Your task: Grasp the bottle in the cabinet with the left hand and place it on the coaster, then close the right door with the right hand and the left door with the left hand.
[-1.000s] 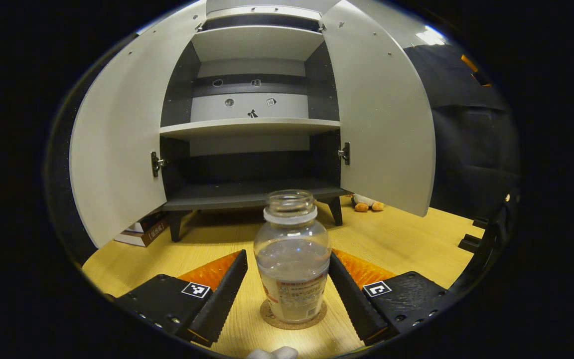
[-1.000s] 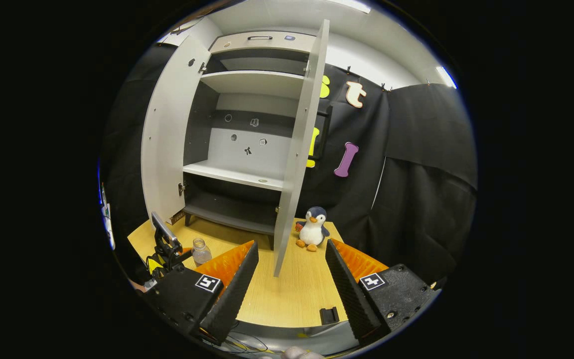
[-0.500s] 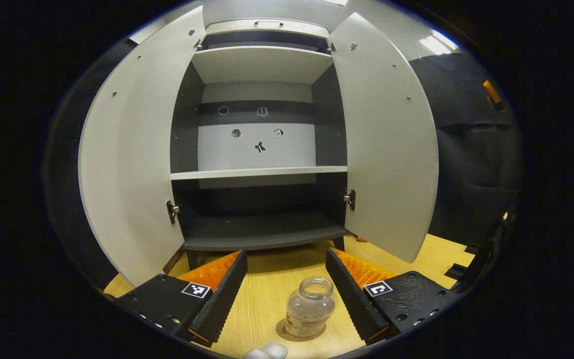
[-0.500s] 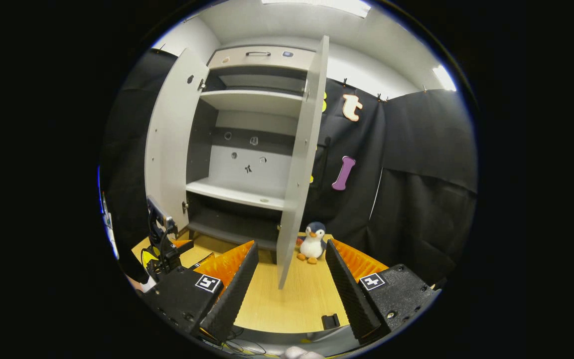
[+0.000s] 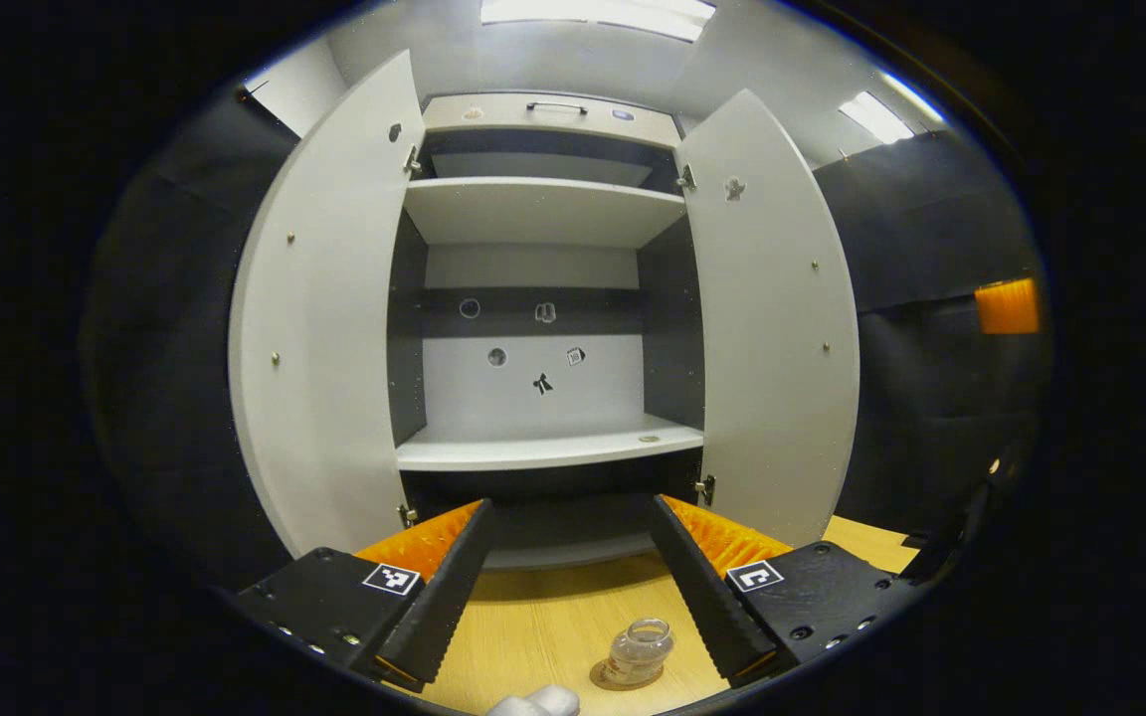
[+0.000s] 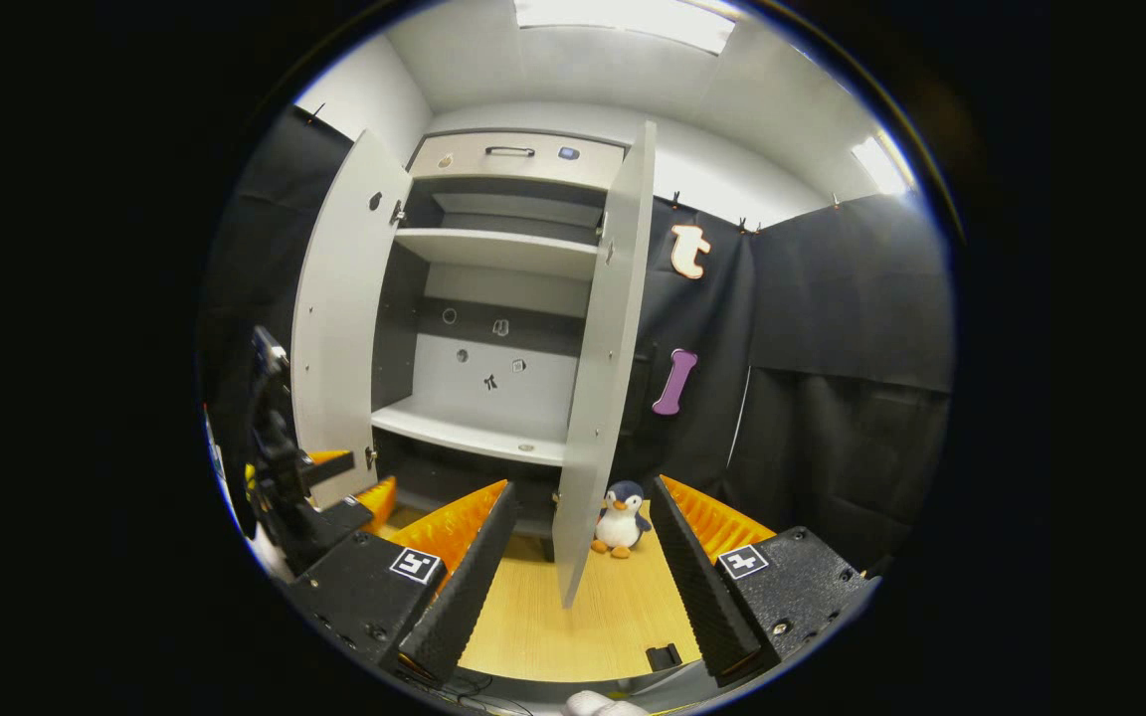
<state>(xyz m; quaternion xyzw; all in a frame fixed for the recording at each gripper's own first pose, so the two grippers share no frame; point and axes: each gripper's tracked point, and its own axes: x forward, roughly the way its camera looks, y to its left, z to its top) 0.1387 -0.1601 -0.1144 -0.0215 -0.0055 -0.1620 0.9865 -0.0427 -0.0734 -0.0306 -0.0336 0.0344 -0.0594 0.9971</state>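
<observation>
Bottle (image 5: 639, 651) position: upright on the round coaster (image 5: 623, 679), on the wooden table (image 5: 543, 626) in front of the cabinet (image 5: 543, 298). We see it in the left gripper view as a small, clear, rounded jar-like bottle with a wide open mouth and no cap; a label wraps its lower part. It sits low between the fingers of the left gripper (image 5: 568, 582), well below them and apart from both.

Left gripper state: fingers spread wide, nothing between them. Right gripper (image 6: 583, 567) state: we find its fingers likewise spread wide and holding nothing.

Cabinet state: both doors stand open. In the left gripper view the left door (image 5: 319, 318) and the right door (image 5: 777, 318) swing outward, exposing bare shelves. In the right gripper view the right door (image 6: 608, 368) appears nearly edge-on between the right gripper's fingers, not touching them. A plush penguin (image 6: 619, 519) stands on the table just beside that door's lower corner.
</observation>
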